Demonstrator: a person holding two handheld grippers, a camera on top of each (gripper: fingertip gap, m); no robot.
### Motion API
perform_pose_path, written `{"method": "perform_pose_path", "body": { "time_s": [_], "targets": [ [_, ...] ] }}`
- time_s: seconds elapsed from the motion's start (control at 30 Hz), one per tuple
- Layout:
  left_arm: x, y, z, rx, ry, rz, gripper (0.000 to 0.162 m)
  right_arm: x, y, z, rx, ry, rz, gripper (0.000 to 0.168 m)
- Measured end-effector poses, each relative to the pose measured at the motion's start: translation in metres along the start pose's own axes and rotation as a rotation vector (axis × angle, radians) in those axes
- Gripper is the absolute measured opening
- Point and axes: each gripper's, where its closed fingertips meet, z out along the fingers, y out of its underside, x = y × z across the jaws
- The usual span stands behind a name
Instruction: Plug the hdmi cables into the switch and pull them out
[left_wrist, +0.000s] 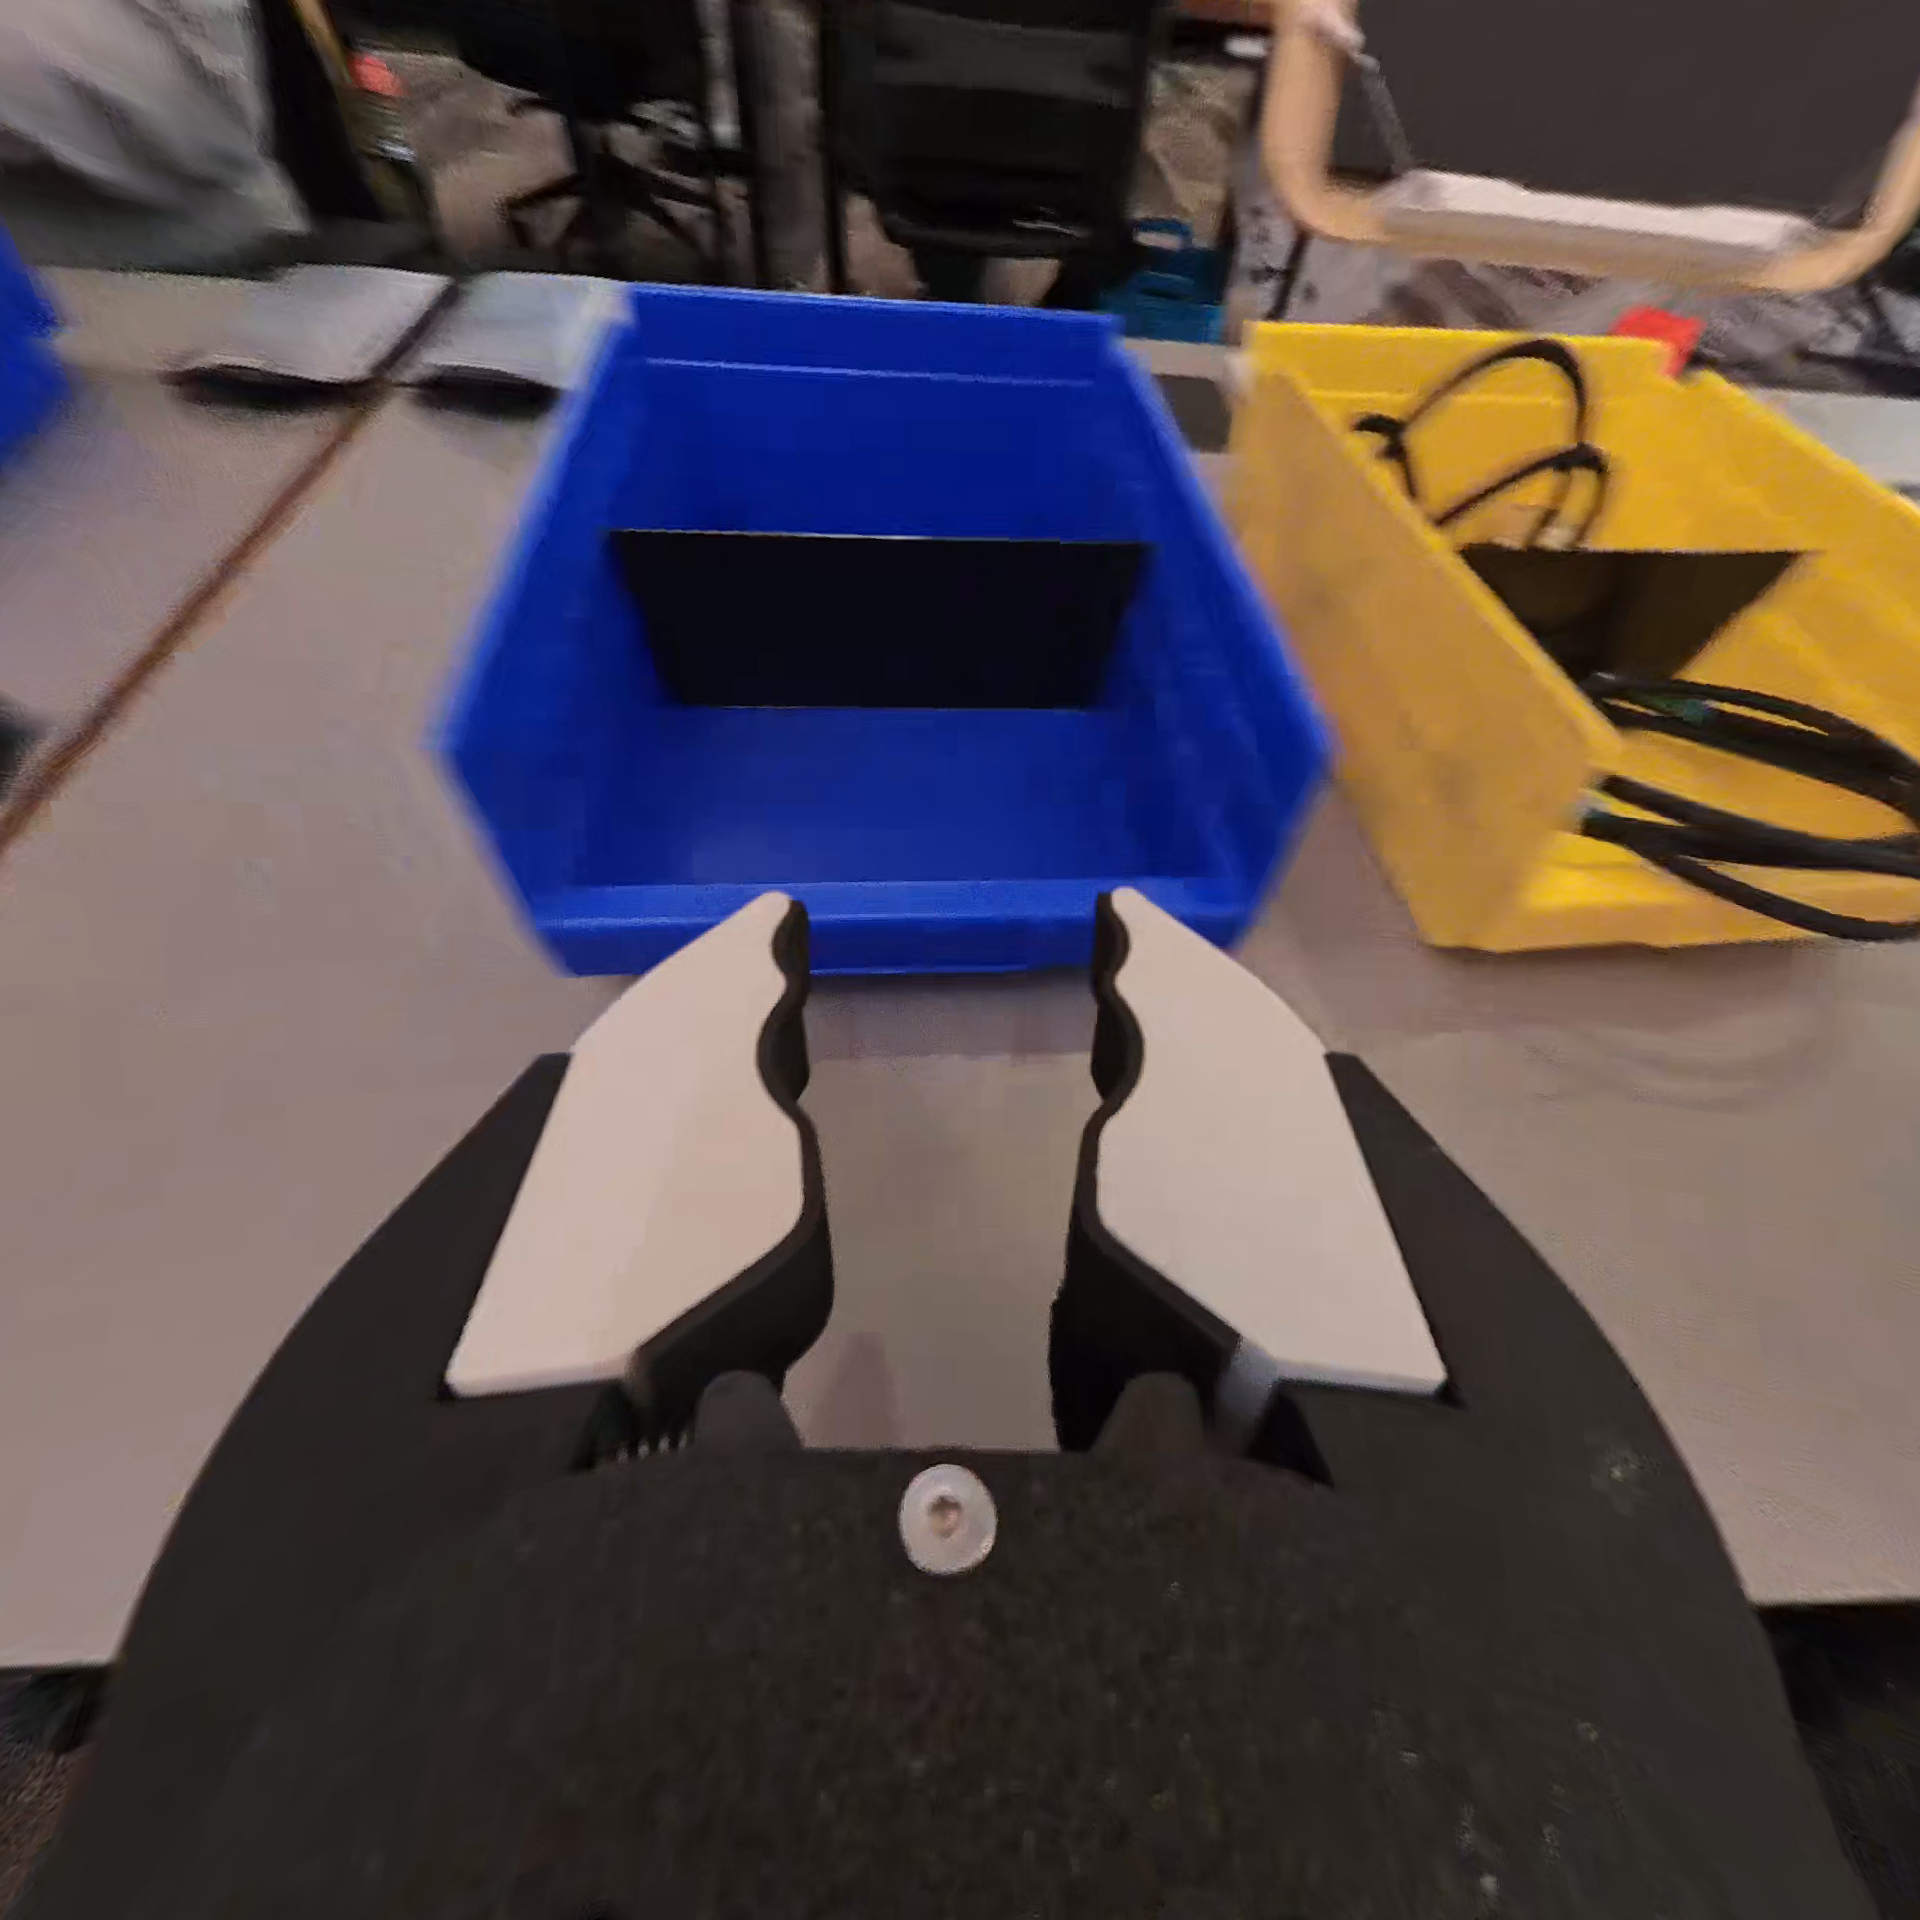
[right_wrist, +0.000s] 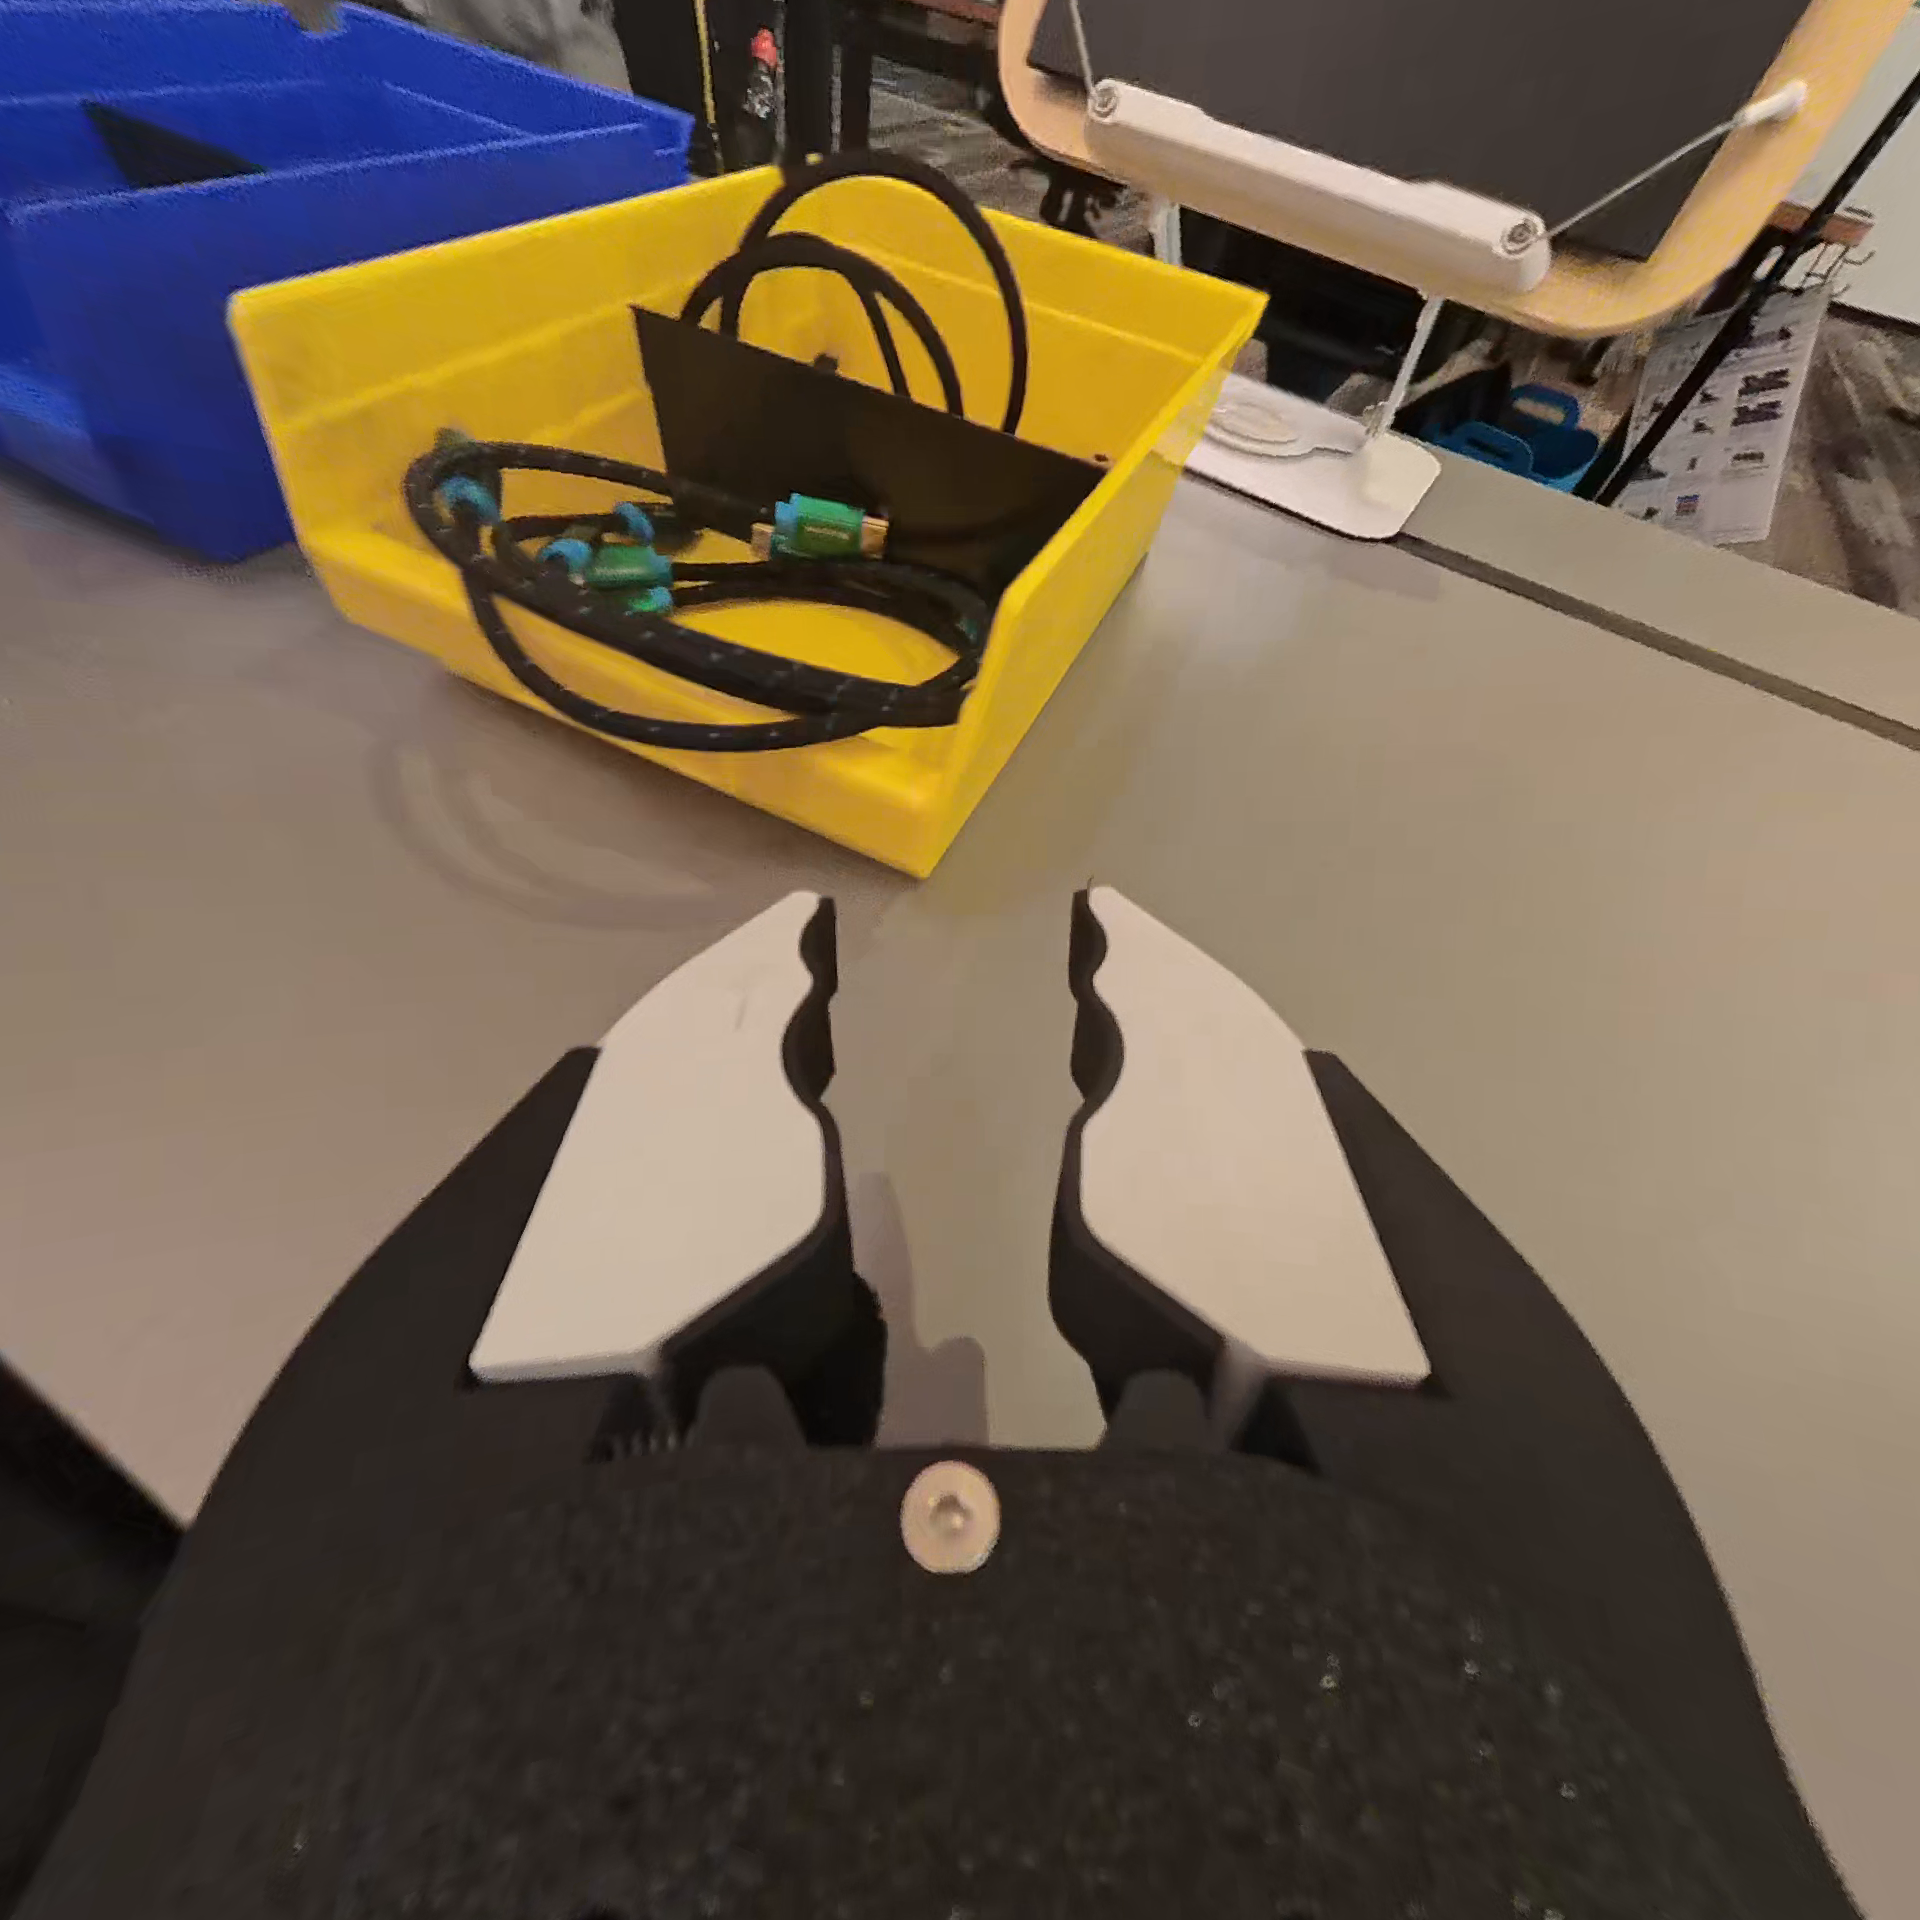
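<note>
Left wrist view: the left gripper (left_wrist: 948, 925) hangs over the grey table (left_wrist: 260, 1091) with its two fingers apart and nothing between them. Straight ahead sits one blue bin (left_wrist: 883, 914), split by one black divider (left_wrist: 883, 618); both compartments look bare. Just beside it to the right stands one yellow bin (left_wrist: 1392, 665) with its own black divider (left_wrist: 1621, 603), black cables (left_wrist: 1766, 800) spilling over its low front. A sliver of a second blue bin (left_wrist: 21, 353) shows at the left edge. I cannot make out the switch.

Right wrist view: the right gripper (right_wrist: 951, 925) is likewise spread wide and empty, above bare table (right_wrist: 1455, 831) near the yellow bin (right_wrist: 790, 769). In the front compartment lies a tangle of braided black HDMI cables (right_wrist: 727, 665); two green plugs (right_wrist: 831, 525) can be counted, with several blue bands along the cords. More thin black cable loops (right_wrist: 935, 270) rise behind the divider (right_wrist: 831, 426). The blue bin (right_wrist: 312, 208) sits just beside the yellow one, to the left.
</note>
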Motion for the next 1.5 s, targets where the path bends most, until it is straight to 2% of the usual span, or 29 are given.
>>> {"method": "perform_pose_path", "body": {
  "time_s": [0.1, 0.27, 0.33, 0.43, 0.53, 0.7, 0.93, 1.0, 1.03, 1.13, 1.3, 1.4, 1.5],
  "targets": [
    [-0.056, -0.004, 0.012, 0.012, 0.009, -0.064, 0.049, -0.021, -0.014, -0.005, 0.026, -0.049, -0.001, 0.042],
    [-0.097, -0.003, 0.062, -0.007, 0.007, -0.031, 0.048, -0.072, -0.023, 0.007, 0.021, -0.156, -0.017, 0.043],
    [-0.104, -0.001, 0.08, -0.006, -0.002, -0.024, 0.035, -0.095, -0.021, 0.013, -0.003, -0.201, -0.011, 0.042],
    [-0.104, -0.001, 0.09, 0.003, -0.01, -0.019, 0.003, -0.135, -0.02, 0.023, -0.041, -0.297, 0.028, 0.041],
    [-0.093, 0.005, 0.079, -0.026, -0.054, 0.029, 0.002, -0.168, -0.024, 0.039, -0.07, -0.348, 0.051, 0.038],
    [-0.068, 0.024, 0.037, -0.03, -0.117, 0.063, 0.003, -0.211, -0.046, 0.081, -0.086, -0.357, 0.12, 0.035],
    [-0.054, 0.046, -0.014, -0.04, -0.158, -0.005, 0.003, -0.252, -0.071, 0.112, -0.036, -0.306, 0.187, 0.038],
    [-0.05, 0.05, -0.023, -0.041, -0.179, 0.041, 0.003, -0.24, -0.066, 0.123, -0.071, -0.175, 0.168, 0.025],
    [-0.048, 0.051, -0.026, -0.036, -0.189, 0.06, 0.004, -0.246, -0.065, 0.126, -0.096, -0.214, 0.182, 0.012],
    [-0.046, 0.055, -0.036, -0.042, -0.237, 0.09, 0.005, -0.243, -0.066, 0.133, -0.104, -0.14, 0.095, 0.005],
    [-0.038, 0.025, -0.069, 0.048, -0.285, 0.077, 0.004, -0.247, -0.095, 0.114, -0.075, -0.176, 0.108, 0.004],
    [-0.012, -0.017, -0.087, 0.173, -0.291, 0.103, 0.005, -0.228, -0.124, 0.093, 0.02, -0.17, 0.123, 0.004],
    [0.032, -0.067, -0.087, 0.257, -0.262, 0.164, 0.005, -0.18, -0.166, 0.06, 0.15, -0.096, 0.121, 0.004]
  ]
}}
